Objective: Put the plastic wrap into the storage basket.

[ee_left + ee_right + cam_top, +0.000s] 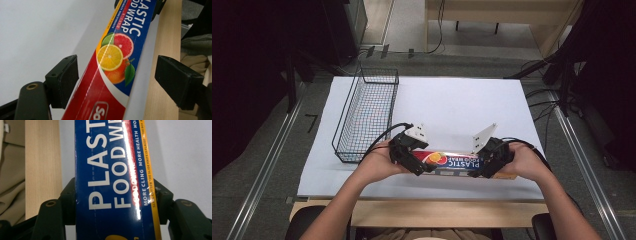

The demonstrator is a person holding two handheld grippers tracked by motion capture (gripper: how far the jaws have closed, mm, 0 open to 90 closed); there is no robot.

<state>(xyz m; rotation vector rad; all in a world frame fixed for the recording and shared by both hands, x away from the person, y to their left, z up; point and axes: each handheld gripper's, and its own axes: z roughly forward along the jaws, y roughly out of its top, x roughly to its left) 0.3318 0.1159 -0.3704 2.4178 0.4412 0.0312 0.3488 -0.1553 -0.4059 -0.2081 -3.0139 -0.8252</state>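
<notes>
Plastic food wrap box (452,161) lay lengthwise near the table's (452,100) front edge, between both grippers. Right gripper (113,195) pinched its blue end; left gripper (120,82) stood spread around the red end, jaws apart from it. Wire basket (367,112) occupied the left edge.

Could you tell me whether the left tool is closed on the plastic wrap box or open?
Open: in the left gripper view, the left tool has both jaws standing clear of the plastic wrap box.
</notes>
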